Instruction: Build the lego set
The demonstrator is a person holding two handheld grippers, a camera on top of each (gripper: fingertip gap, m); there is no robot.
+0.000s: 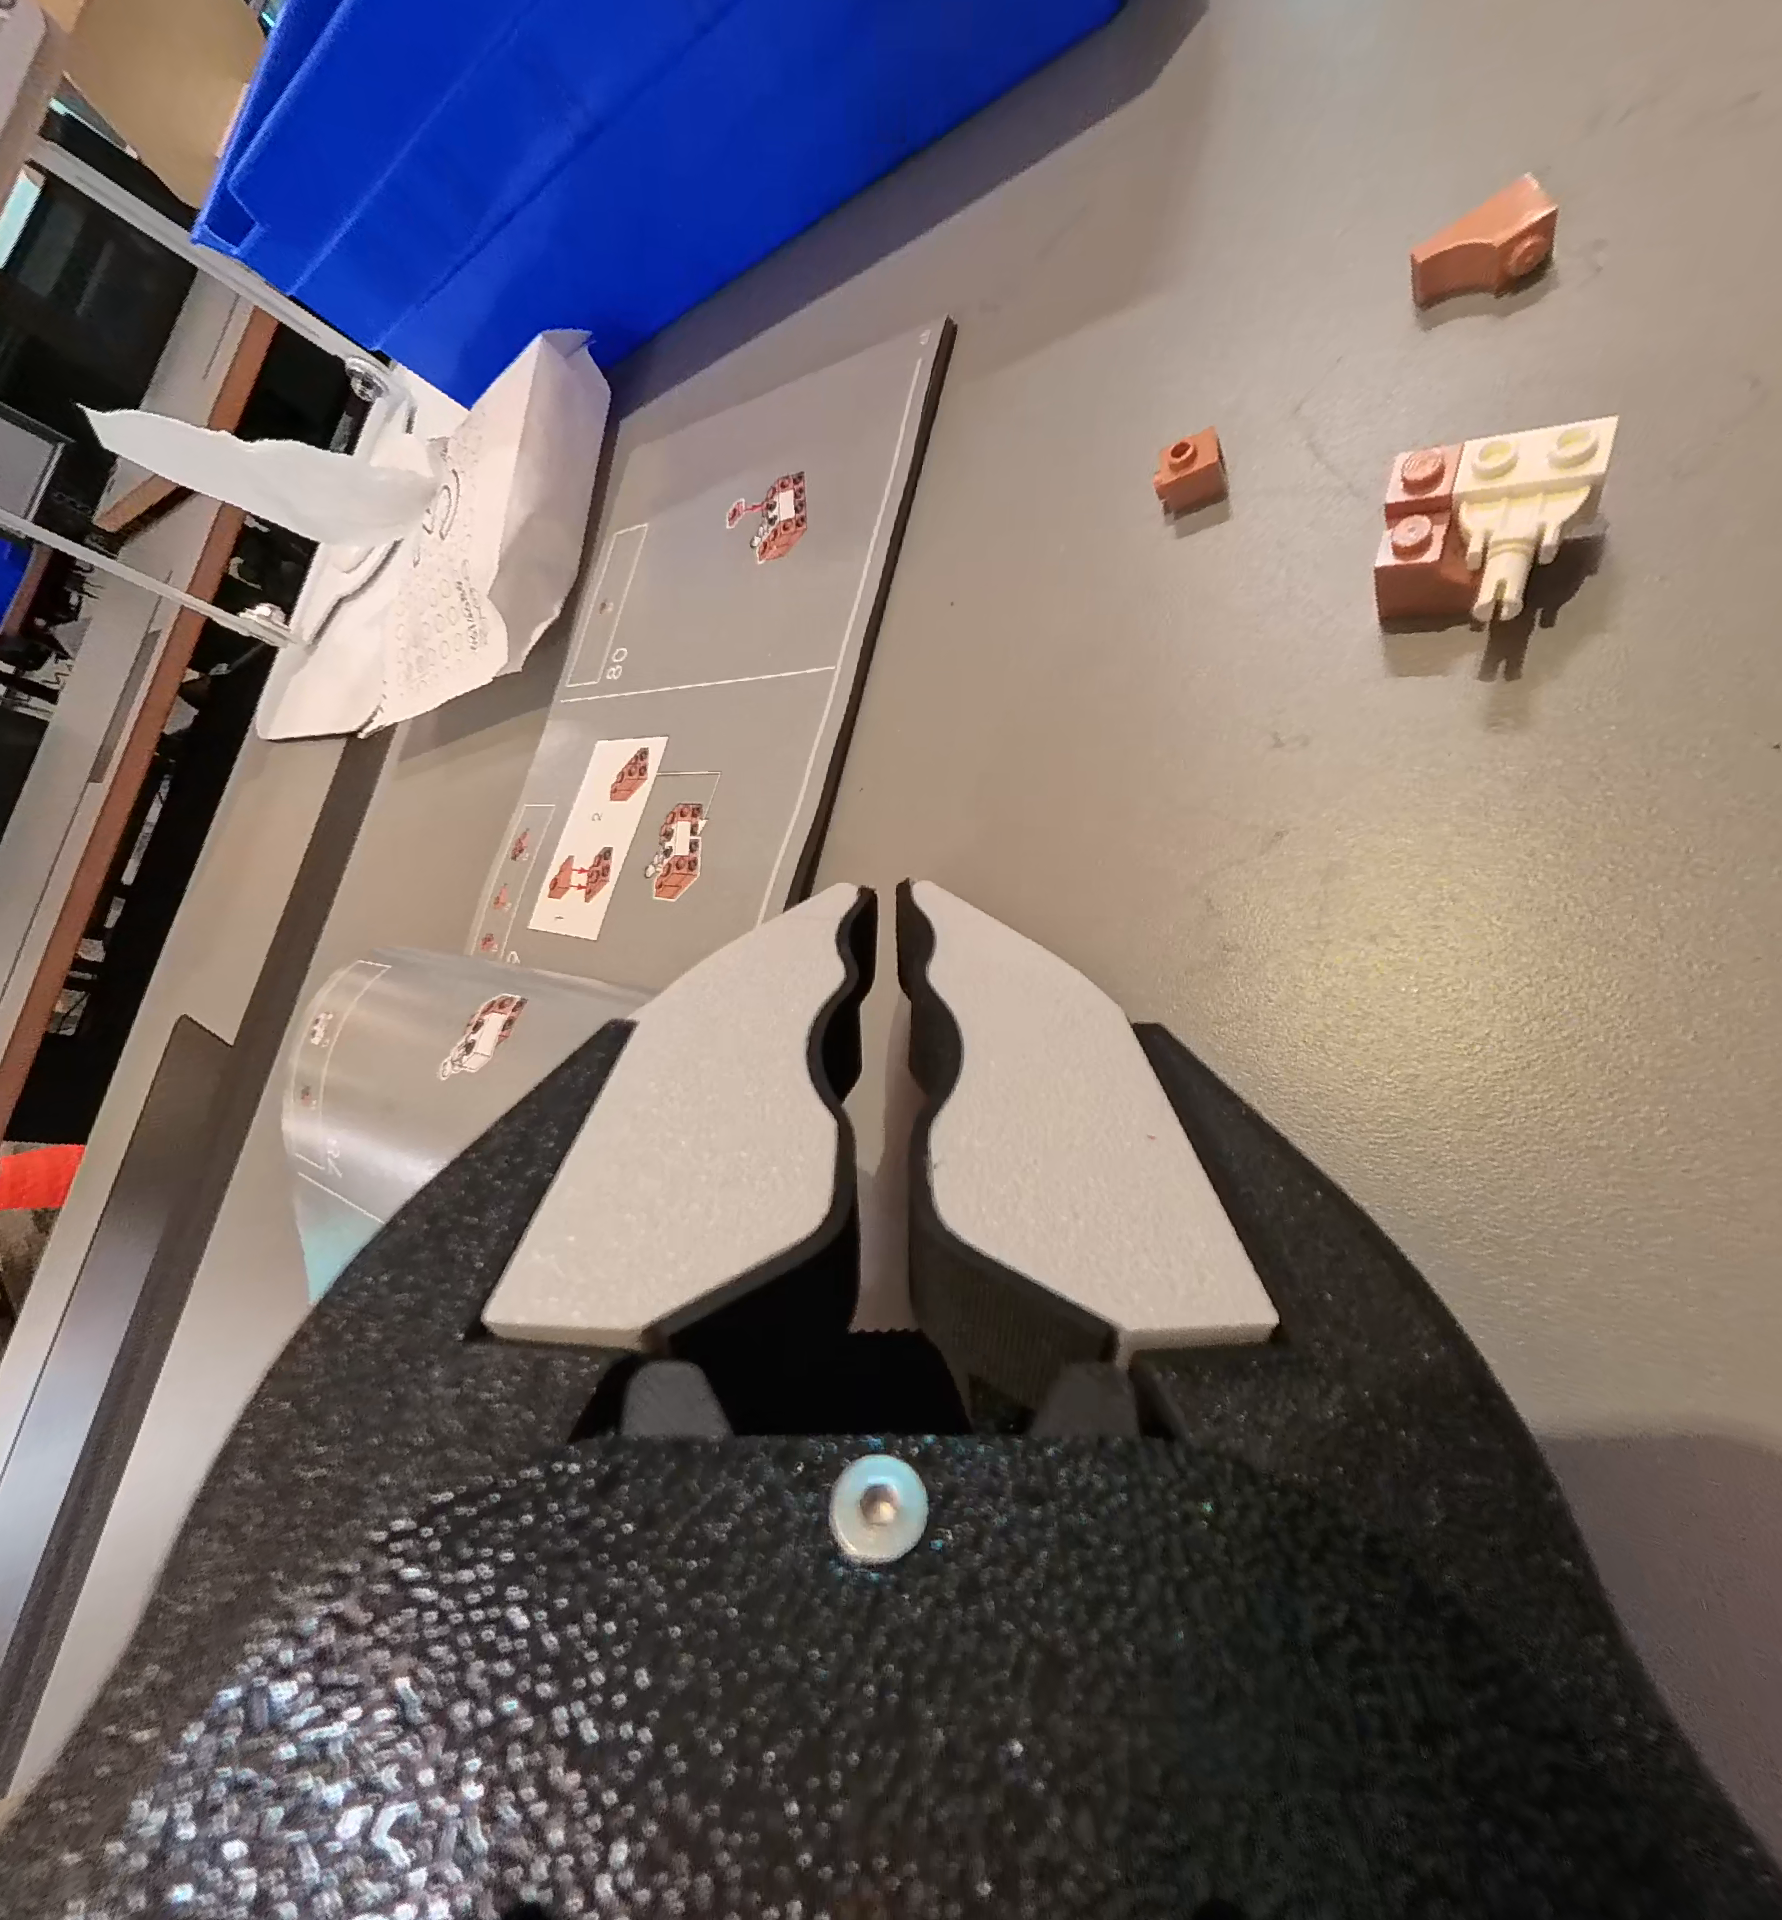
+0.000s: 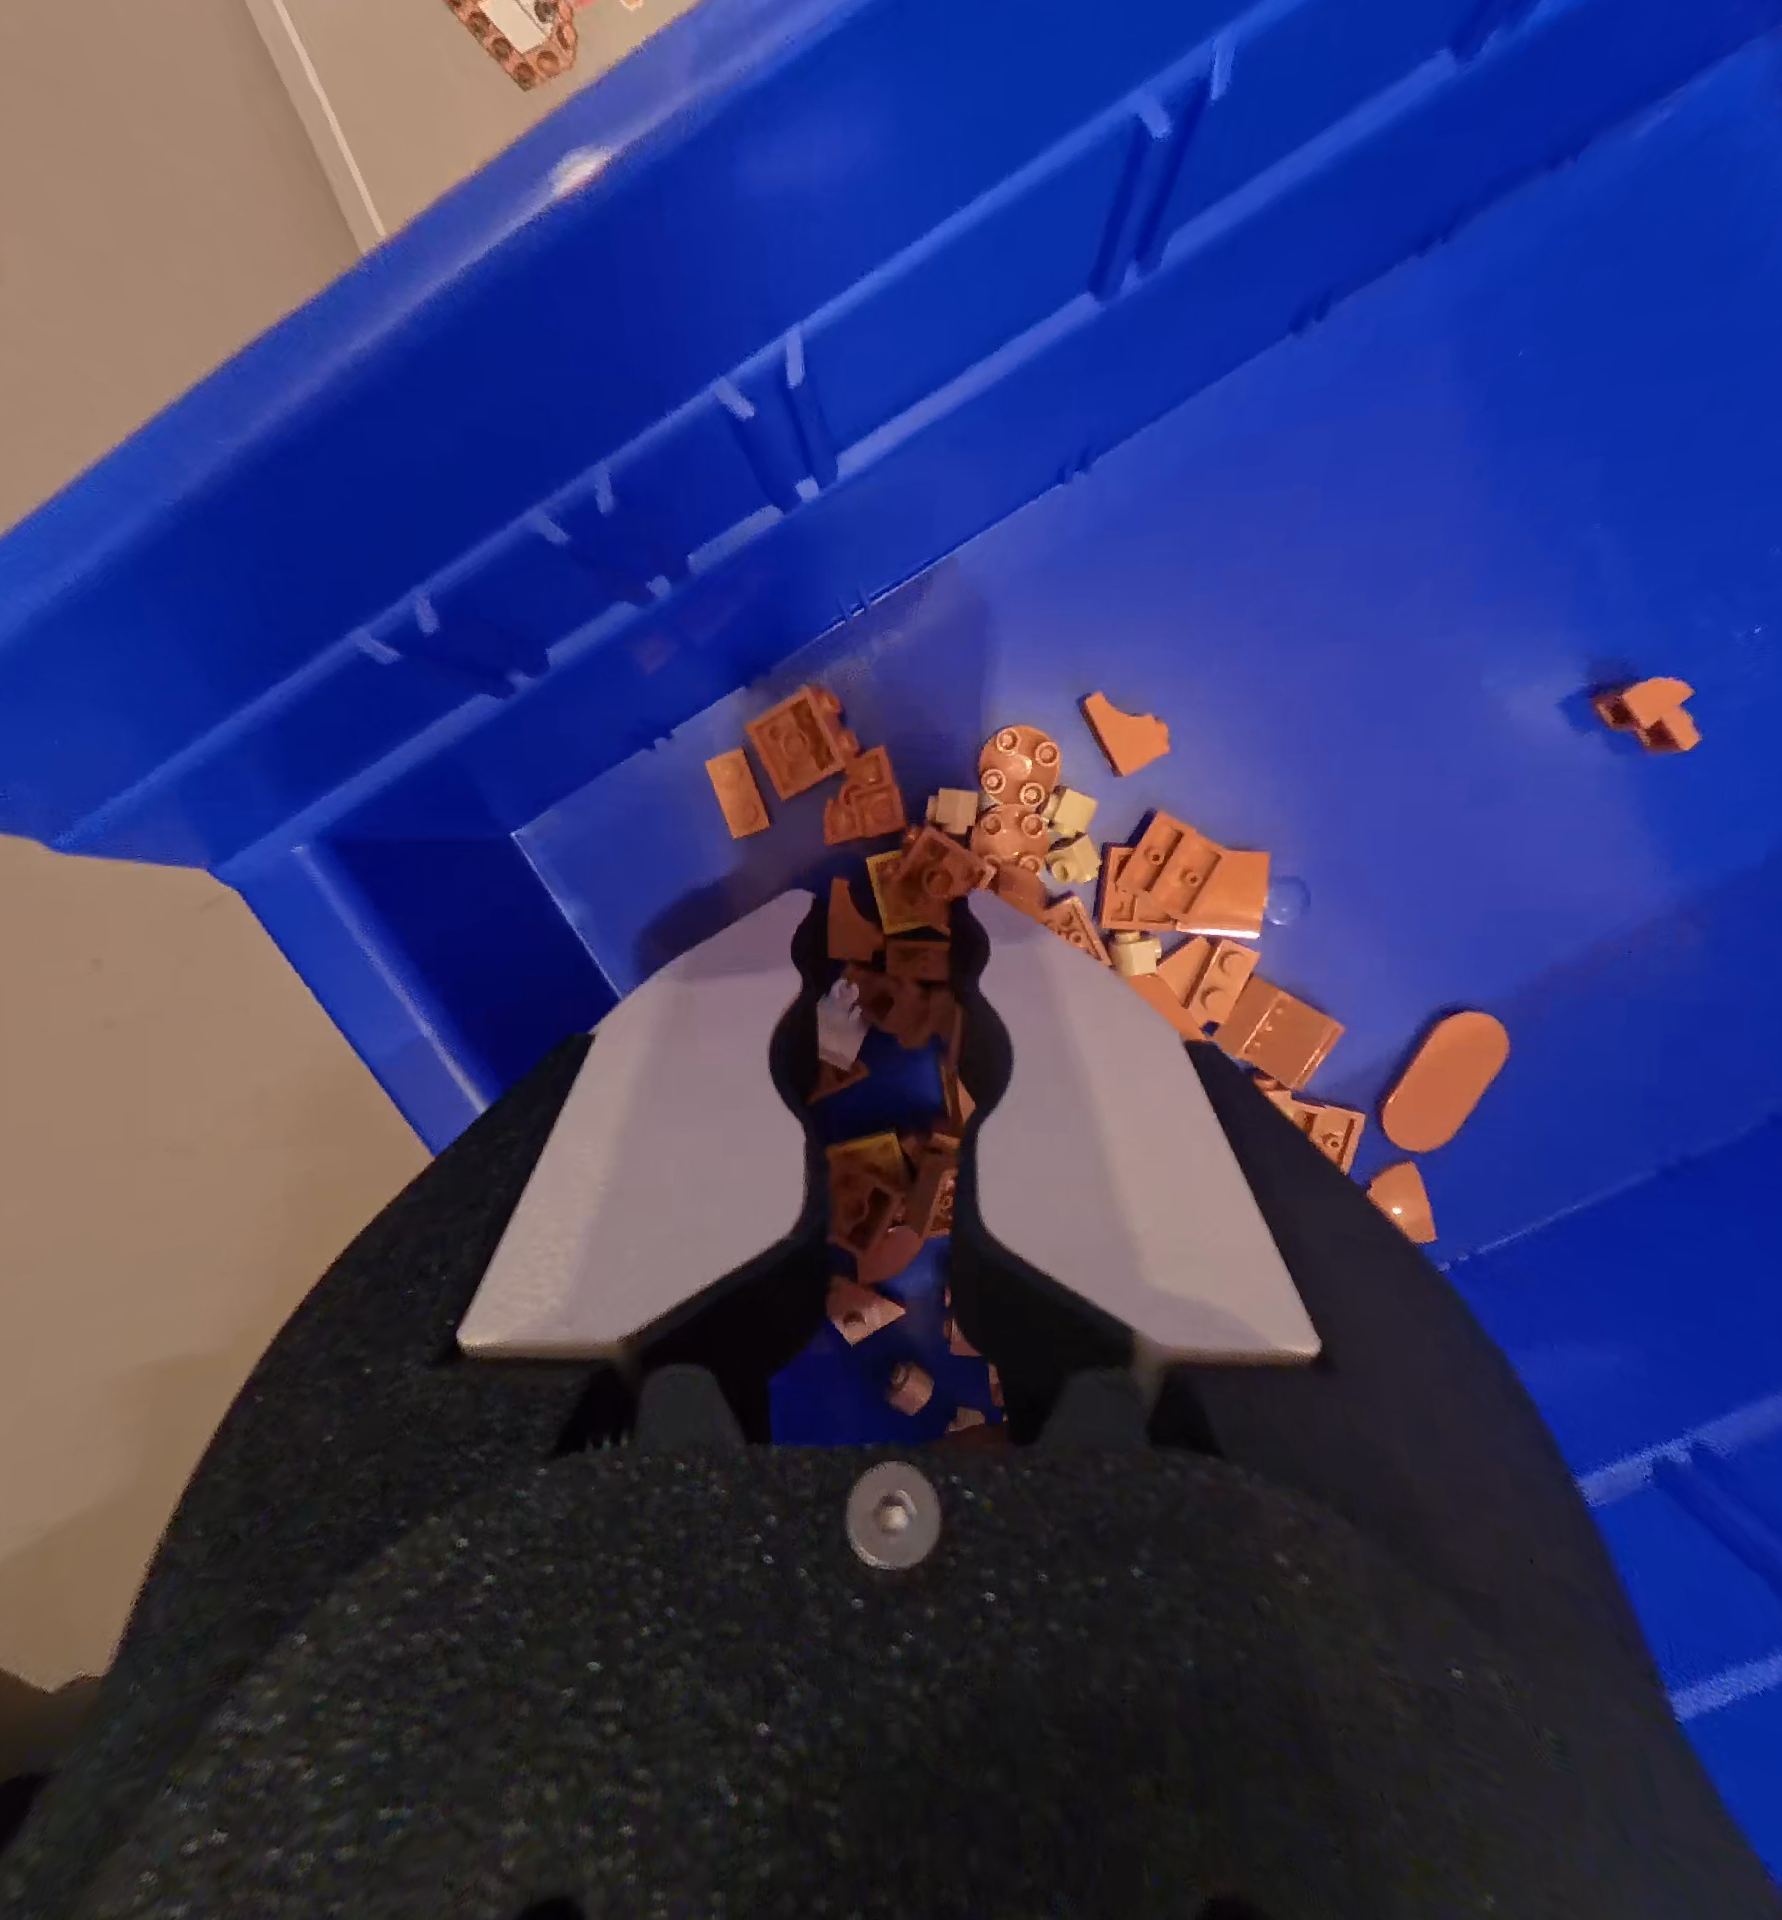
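**Kid:** What is your left gripper (image 1: 885,894) doing?

**Me:** Its 2 grey fingers are almost together, with just a thin slit between the tips. I see nothing in that slit. It hangs over the grey table (image 1: 1386,935).

**Kid:** What is near it?

**Me:** A grey instruction sheet (image 1: 762,582) lies just past the tips, a bit to the left. It has little pictures of brown bricks and some printed numbers, which I won't read out. A crumpled white paper bag (image 1: 461,561) sits at the sheet's far end, by the blue bin (image 1: 658,156).

**Kid:** Any bricks on the table?

**Me:** Yes, off to the right, well apart from the fingers. There is 1 small brown brick (image 1: 1193,480), 1 curved brown piece (image 1: 1484,255), and 1 little build of brown and cream parts (image 1: 1484,514).

**Kid:** And your right gripper (image 2: 892,914)?

**Me:** Its fingers stand apart, down inside the blue bin. A pile of brown bricks (image 2: 1074,883) lies on the bin floor under and around the tips. I see a brown plate (image 2: 934,878) between the tips, but I can't tell if the pads press on it.

**Kid:** Anything else in there?

**Me:** A few cream bits sit in the pile, and 1 brown corner piece (image 2: 1651,717) lies alone, far right.
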